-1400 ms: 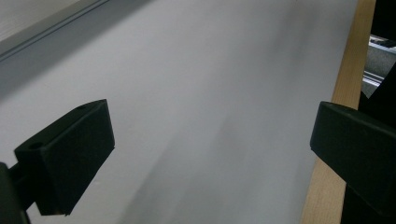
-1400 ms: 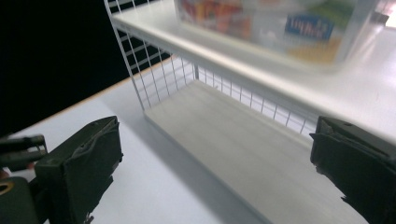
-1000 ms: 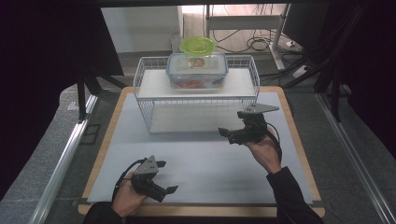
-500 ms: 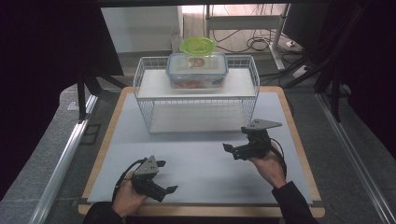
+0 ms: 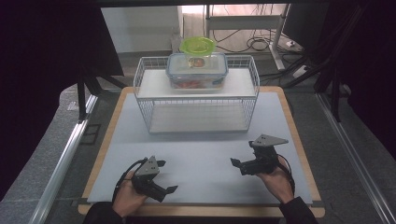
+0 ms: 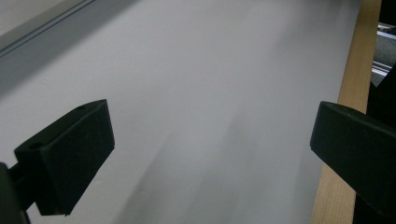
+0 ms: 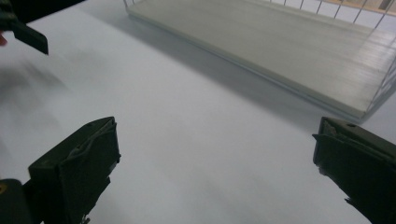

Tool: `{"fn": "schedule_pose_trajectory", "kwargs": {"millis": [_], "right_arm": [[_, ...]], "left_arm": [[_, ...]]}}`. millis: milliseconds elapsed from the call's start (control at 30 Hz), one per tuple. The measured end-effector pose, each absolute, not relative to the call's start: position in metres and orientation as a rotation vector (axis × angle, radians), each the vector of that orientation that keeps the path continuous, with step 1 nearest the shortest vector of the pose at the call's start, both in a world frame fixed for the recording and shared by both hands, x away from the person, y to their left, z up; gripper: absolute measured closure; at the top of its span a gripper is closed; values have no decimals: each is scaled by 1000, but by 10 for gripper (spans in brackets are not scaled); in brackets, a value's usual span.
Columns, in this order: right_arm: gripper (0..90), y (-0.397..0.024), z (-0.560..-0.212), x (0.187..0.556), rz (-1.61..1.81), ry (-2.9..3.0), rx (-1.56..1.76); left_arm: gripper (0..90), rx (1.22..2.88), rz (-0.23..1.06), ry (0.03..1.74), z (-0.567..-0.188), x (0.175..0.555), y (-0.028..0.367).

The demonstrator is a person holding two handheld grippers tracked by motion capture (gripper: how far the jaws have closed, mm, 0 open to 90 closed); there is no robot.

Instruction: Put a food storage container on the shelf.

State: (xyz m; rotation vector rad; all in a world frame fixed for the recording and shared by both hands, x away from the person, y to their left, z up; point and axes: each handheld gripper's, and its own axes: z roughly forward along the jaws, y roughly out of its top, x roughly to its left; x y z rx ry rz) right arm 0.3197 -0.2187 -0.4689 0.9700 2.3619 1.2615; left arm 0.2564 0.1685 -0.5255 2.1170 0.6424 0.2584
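Both grippers wide open and empty, low on the mat

High view: left gripper (image 5: 164, 176) at 7 o'clock, right gripper (image 5: 238, 165) at 5; lidded container (image 5: 197, 70) at 12 atop the wire rack (image 5: 196, 109). Gripper views: jaws parted over bare mat (image 6: 210, 93); approach the container level, jaws spread.

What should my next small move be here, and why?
Probably bring the right tool forward toward the wire rack. Both tools are open and empty above the grey mat, and the lidded container sits on the rack's top shelf, far from either. The left tool is farther away.
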Motion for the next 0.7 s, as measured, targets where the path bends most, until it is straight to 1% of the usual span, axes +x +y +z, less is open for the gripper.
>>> {"fn": "schedule_pose_trajectory", "kwargs": {"millis": [500,700], "right_arm": [[1,-225,-503,304,1102,2441,1001],[1,-226,-504,305,1092,2434,1006]], "left_arm": [[0,2140,257,632,-527,256,167],[0,2137,265,634,-527,257,167]]}}
